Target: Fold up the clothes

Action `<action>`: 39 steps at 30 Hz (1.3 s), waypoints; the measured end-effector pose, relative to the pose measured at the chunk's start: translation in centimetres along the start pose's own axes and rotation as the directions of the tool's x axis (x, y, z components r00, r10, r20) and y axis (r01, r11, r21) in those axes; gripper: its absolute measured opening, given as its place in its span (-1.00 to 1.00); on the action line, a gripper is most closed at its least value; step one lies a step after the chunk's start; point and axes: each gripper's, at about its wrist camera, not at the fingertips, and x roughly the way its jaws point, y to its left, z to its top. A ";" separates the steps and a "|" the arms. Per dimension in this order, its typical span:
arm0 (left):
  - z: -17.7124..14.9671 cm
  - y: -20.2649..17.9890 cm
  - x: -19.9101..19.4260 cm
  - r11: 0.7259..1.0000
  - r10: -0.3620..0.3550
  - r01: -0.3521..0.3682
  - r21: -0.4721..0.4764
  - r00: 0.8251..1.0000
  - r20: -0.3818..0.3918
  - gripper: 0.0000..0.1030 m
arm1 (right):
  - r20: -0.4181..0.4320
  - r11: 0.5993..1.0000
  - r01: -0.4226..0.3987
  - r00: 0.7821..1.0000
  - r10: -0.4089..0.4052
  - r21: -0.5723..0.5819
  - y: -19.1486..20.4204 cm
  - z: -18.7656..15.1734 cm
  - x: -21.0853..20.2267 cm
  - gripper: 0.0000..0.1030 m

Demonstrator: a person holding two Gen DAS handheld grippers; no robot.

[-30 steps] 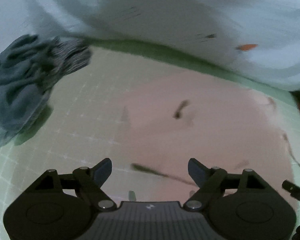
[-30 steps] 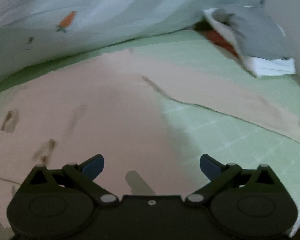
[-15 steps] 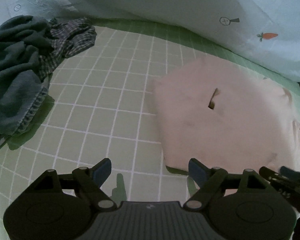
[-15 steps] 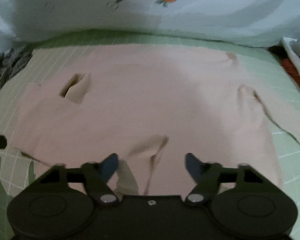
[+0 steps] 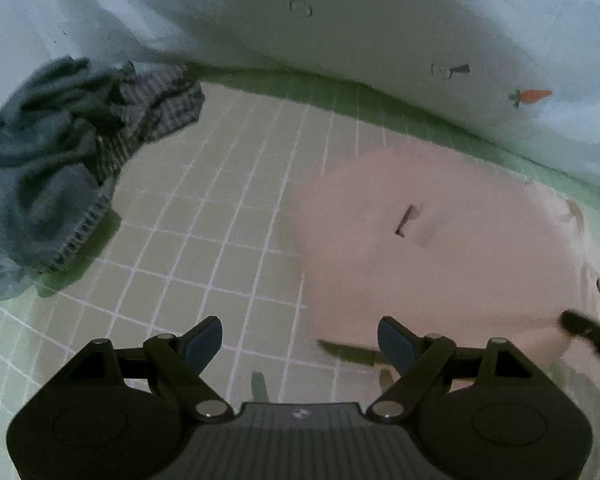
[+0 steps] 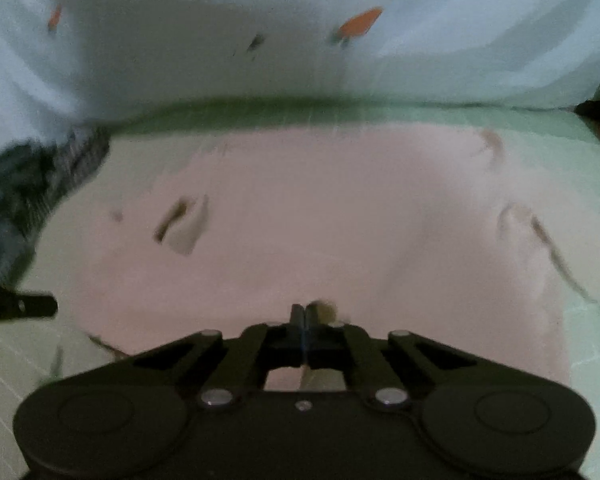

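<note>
The right claw (image 6: 300,316) points down at a slope toward the near edge of the pink garment (image 6: 320,220). Its jaws have just been closing, and now the two blue pads (image 6: 297,320) stand together with a small fold of the pink cloth pinched between them. The claw is therefore closed on the garment's near hem.

The left claw (image 5: 300,340) also points down at a slope, over the green grid mat (image 5: 204,216). Its jaws stand wide apart and hold nothing. Its right finger is over the near left corner of the pink garment (image 5: 440,248), but I cannot tell if it touches the cloth. In the right wrist view, a dark finger of the left claw shows at the left edge, just beside the garment's left side.

To the left on the mat lies a pile of dark clothes (image 5: 52,160), grey-blue cloth and a checked one crumpled together, well apart from the pink garment. Behind everything rises a pale blue sheet with small carrot prints (image 5: 380,40); it lies along the far edge of the mat. At the far right in the right wrist view some other cloth shows, too small to tell.

The pink garment lies spread flat on the mat, mostly smooth, with a small dark slit or fold (image 6: 172,220) in its left part and a few wrinkles at its right side. Both pictures are a little blurred.
</note>
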 end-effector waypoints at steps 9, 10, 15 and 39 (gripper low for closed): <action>0.4 -3.0 -3.8 0.987 0.153 -0.150 -0.054 0.987 0.055 0.67 | 0.195 0.976 0.104 0.971 -0.142 0.193 -14.7 4.2 -3.6 -0.99; 0.3 -3.2 -4.0 0.983 0.172 -0.168 -0.067 0.984 0.051 0.67 | 0.202 0.969 0.133 0.963 -0.176 0.209 -16.3 4.4 -3.5 -0.99; -0.4 -3.6 -4.8 0.961 0.246 -0.243 -0.131 0.969 0.011 0.67 | 0.158 0.924 0.287 0.930 -0.333 0.253 -22.5 3.7 -1.3 -0.99; -4.7 5.0 -3.8 0.999 -0.010 0.013 -0.052 0.998 0.060 0.82 | 0.207 0.931 0.330 0.910 -0.358 0.157 -1.4 -3.8 -7.9 1.00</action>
